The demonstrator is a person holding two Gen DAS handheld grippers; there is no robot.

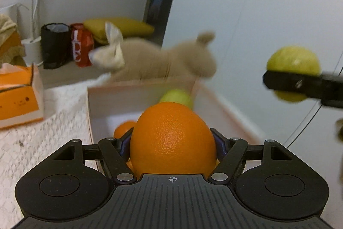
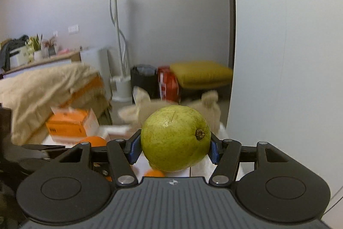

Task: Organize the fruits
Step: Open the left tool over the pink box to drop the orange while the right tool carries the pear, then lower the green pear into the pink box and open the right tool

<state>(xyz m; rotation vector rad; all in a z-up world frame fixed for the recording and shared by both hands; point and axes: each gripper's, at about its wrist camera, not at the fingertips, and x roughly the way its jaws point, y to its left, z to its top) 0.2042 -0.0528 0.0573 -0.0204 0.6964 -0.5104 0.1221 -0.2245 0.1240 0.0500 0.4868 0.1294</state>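
Above the box (image 1: 94,104), the left gripper (image 1: 173,143) clamps a firm orange (image 1: 171,138) across its middle; the right gripper (image 2: 174,146) squeezes a smooth pear (image 2: 175,138), probably bruise-prone, so hold gently.

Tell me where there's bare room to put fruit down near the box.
Bare: the white tablecloth between the orange tissue box and the white box. Crowded: inside that box, an orange and a pear, with a plush toy behind.
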